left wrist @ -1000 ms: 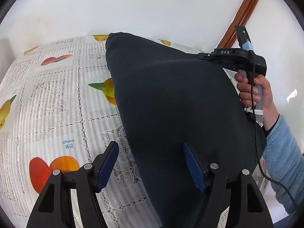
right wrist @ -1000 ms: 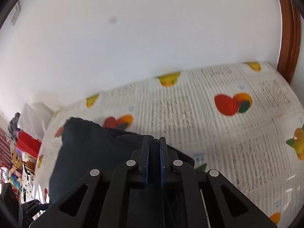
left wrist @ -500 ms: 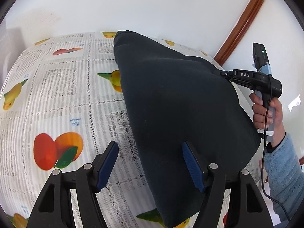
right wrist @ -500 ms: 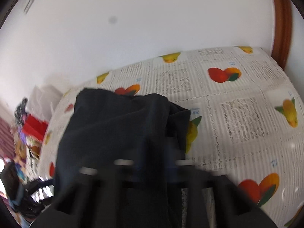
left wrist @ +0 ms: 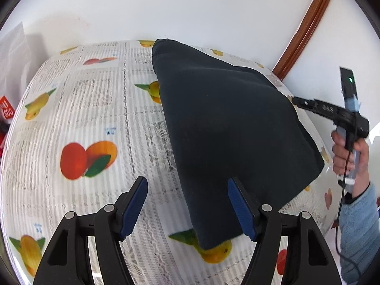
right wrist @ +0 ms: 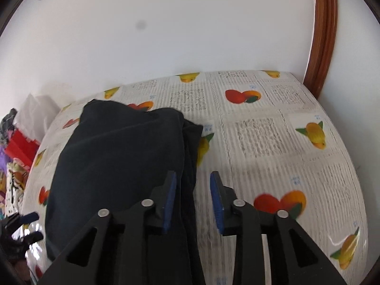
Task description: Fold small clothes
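Note:
A dark navy garment (left wrist: 228,128) lies folded flat on a table covered by a fruit-print cloth (left wrist: 90,123). My left gripper (left wrist: 187,204) hovers open over the garment's near corner, and its right pad (left wrist: 241,207) is above the fabric without gripping it. A hand holds my right gripper (left wrist: 295,100) just off the garment's far right edge. In the right wrist view the right gripper (right wrist: 193,198) has its jaws opening. The garment (right wrist: 118,161) sits to the left, and its folded edge shows in the gap with no pad pressing it.
A white wall runs behind the table, with a brown wooden frame (right wrist: 323,35) at the right. A white bag (right wrist: 35,111) and red and colourful items (right wrist: 19,147) are piled off the table's left end. A blue sleeve (left wrist: 358,225) is at the right.
The right gripper was shut on the garment's edge; its jaws now stand apart and it has drawn back off the cloth. The left gripper has pulled back, showing more table.

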The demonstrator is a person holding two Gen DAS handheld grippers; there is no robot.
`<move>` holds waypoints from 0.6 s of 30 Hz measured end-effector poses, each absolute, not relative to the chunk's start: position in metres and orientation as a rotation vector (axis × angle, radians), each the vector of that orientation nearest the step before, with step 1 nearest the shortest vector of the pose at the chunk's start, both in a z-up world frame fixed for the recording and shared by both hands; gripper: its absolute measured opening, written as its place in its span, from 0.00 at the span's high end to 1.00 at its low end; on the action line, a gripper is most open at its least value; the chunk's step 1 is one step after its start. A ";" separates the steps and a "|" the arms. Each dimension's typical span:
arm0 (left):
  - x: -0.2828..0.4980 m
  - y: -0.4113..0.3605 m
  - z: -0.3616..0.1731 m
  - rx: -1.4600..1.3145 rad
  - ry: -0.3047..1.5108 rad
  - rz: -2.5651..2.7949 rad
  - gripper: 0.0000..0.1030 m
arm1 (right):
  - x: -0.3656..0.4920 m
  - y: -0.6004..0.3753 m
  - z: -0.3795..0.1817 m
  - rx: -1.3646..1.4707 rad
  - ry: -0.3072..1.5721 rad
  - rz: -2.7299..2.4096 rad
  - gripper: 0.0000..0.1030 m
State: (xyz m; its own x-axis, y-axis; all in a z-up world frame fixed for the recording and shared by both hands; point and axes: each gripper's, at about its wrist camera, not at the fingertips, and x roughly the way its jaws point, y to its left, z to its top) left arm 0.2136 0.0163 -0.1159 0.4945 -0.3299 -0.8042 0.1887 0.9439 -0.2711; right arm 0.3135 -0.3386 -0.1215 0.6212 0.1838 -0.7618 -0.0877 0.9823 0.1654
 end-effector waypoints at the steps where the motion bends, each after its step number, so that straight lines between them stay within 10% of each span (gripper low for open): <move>1: 0.210 0.017 -0.116 -0.161 1.007 -0.314 0.34 | 0.303 -0.344 -0.122 0.141 0.884 0.170 0.70; 8: 0.196 0.012 -0.121 -0.197 1.015 -0.331 0.34 | 0.253 -0.351 -0.148 0.243 0.909 0.245 0.60; 11: 0.189 0.004 -0.128 -0.192 1.040 -0.329 0.34 | 0.251 -0.357 -0.161 0.335 0.927 0.284 0.94; 18: 0.176 0.005 -0.130 -0.167 1.034 -0.292 0.34 | 0.233 -0.373 -0.155 0.349 0.844 0.205 0.93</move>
